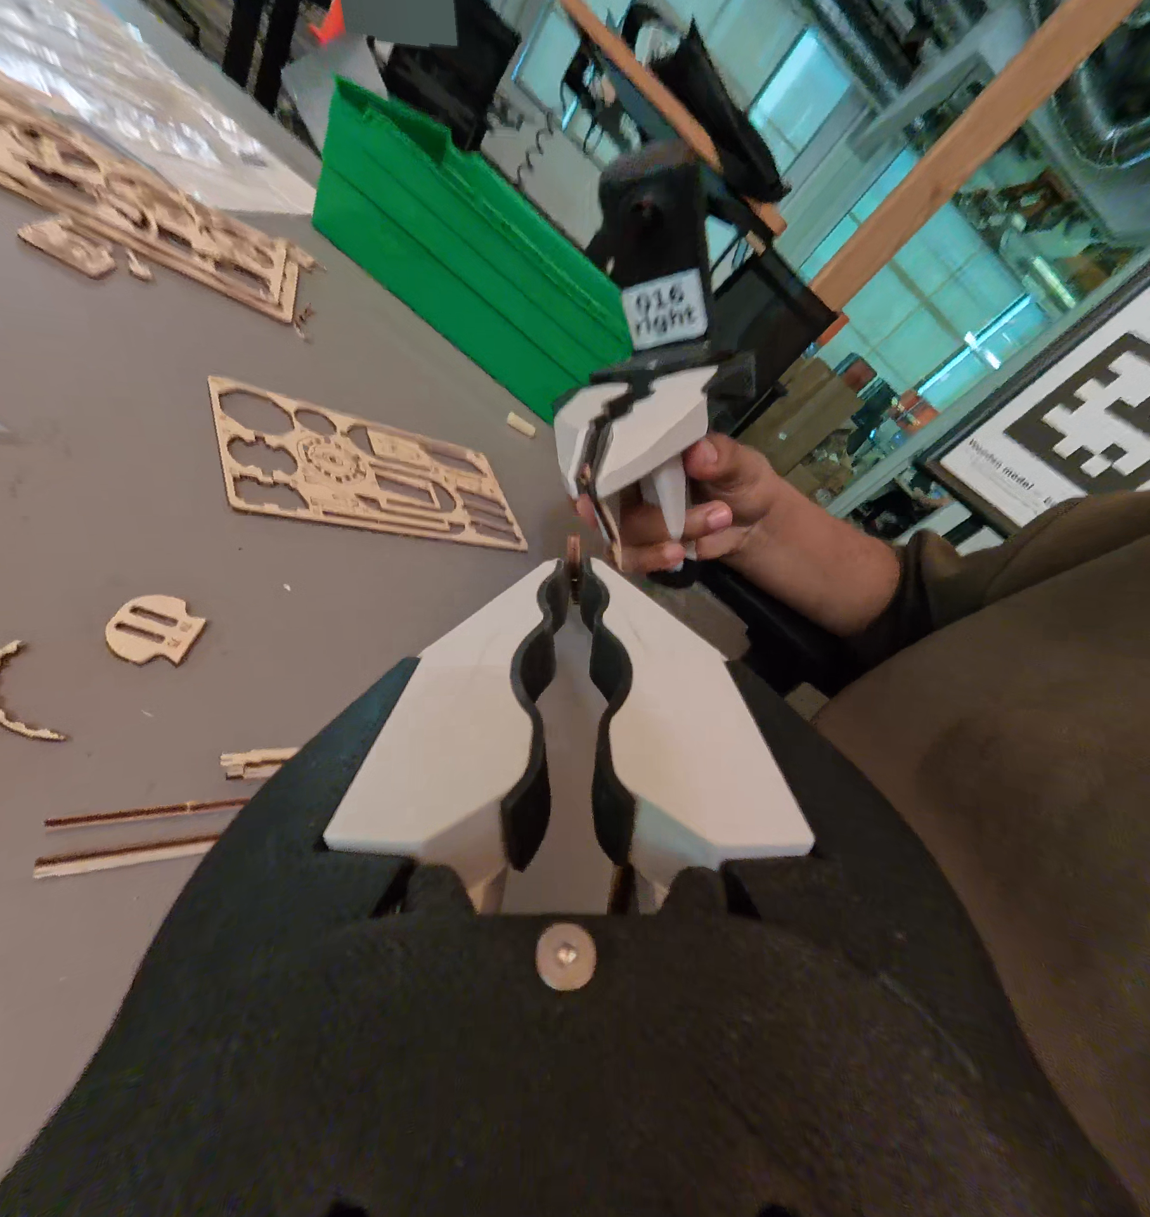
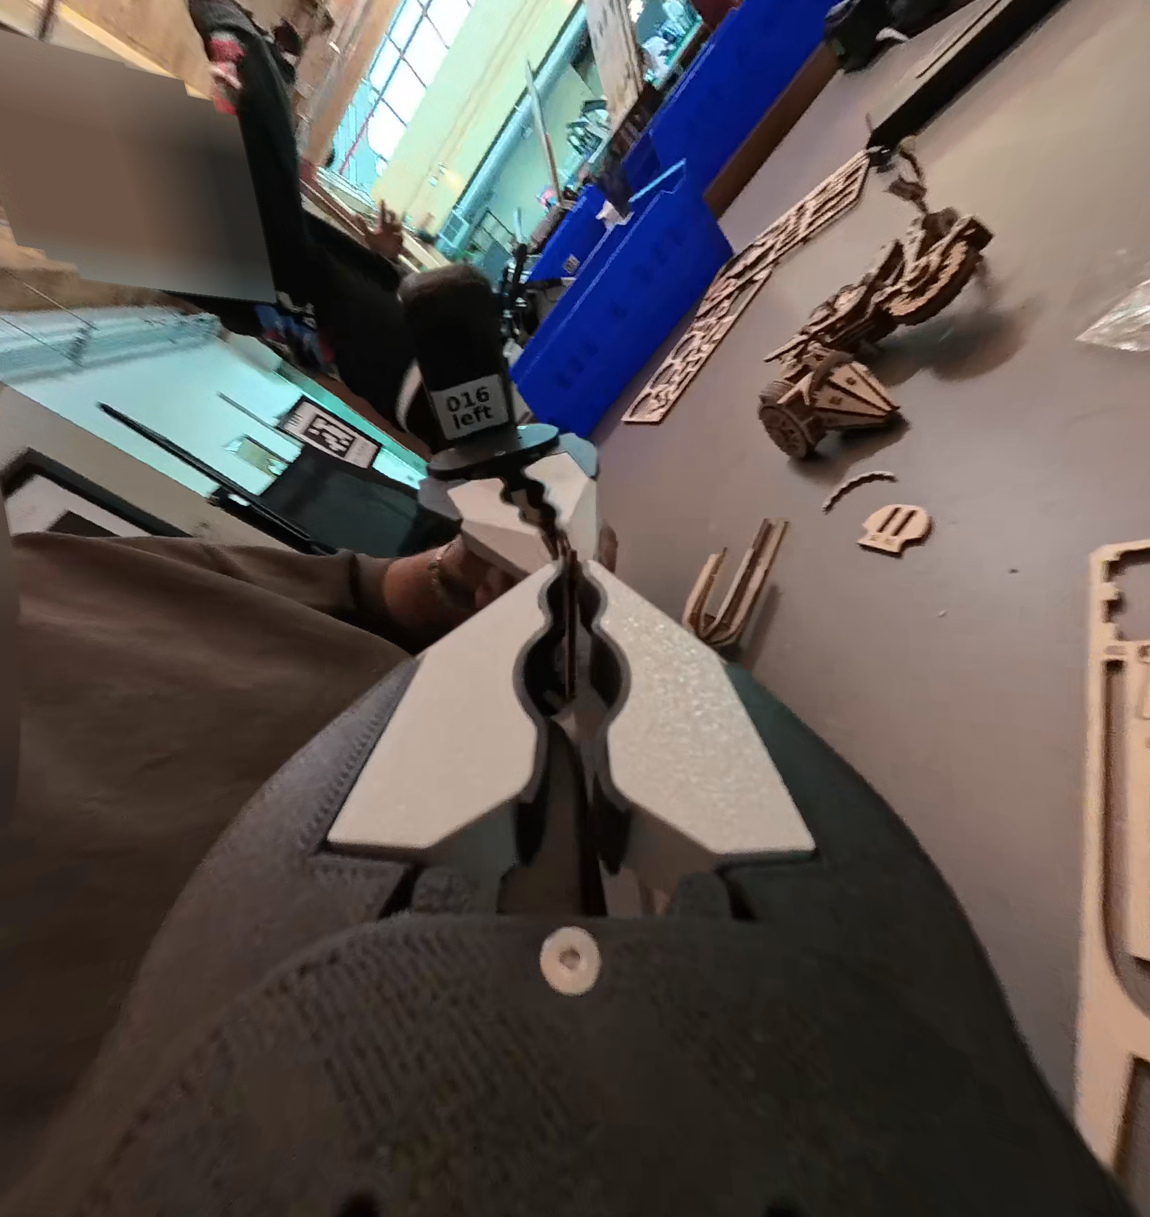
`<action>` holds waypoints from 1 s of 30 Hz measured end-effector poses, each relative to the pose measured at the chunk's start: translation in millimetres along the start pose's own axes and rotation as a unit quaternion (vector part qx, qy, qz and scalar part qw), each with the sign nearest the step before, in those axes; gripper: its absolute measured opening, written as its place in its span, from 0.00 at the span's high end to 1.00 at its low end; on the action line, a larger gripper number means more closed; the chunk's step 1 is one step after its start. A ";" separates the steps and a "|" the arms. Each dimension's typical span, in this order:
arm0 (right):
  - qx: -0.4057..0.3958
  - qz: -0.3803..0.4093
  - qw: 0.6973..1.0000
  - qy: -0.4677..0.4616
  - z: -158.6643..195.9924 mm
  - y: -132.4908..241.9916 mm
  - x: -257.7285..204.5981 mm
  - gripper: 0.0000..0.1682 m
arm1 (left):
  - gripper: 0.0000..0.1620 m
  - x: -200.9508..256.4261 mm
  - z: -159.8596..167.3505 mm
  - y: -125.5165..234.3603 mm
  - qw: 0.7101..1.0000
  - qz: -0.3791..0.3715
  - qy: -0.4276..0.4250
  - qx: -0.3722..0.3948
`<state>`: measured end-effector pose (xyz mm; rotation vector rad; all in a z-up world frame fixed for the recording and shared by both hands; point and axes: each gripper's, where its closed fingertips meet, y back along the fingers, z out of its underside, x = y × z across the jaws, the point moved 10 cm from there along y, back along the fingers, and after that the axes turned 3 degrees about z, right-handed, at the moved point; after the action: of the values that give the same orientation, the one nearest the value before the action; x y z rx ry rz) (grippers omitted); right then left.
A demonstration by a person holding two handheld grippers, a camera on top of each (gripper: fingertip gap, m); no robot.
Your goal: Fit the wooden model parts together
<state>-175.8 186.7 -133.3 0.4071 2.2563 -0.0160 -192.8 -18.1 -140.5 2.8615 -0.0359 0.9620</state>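
Two hand-held tools meet tip to tip above a grey desk. The left tool is clenched on a small wooden piece pinched at its fingertips; the right tool is clenched on a thin flat wooden part held edge-on between its pads. The two parts sit just beside each other; whether they touch is unclear. On the desk lie a cut-out wooden sheet, a slotted round piece, a toothed arc and a half-built wooden model. A green bin stands behind.
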 end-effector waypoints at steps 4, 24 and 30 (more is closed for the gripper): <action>-0.011 0.058 0.998 0.021 -2.2 9.3 10.0 1.00 | 1.00 0.7 11.8 -21.8 0.997 -0.042 -0.010 -0.067; -0.056 -0.017 0.997 0.046 8.4 -8.3 -6.5 1.00 | 0.96 -6.6 -1.0 -1.5 0.995 0.030 0.084 0.038; -0.003 0.007 0.997 0.073 1.7 -7.6 -14.4 1.00 | 0.94 2.5 6.9 -11.2 0.998 0.034 0.042 -0.015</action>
<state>-168.0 175.1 -124.6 0.4338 2.3956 0.0286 -185.9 -7.8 -145.7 2.8069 -0.1394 1.0837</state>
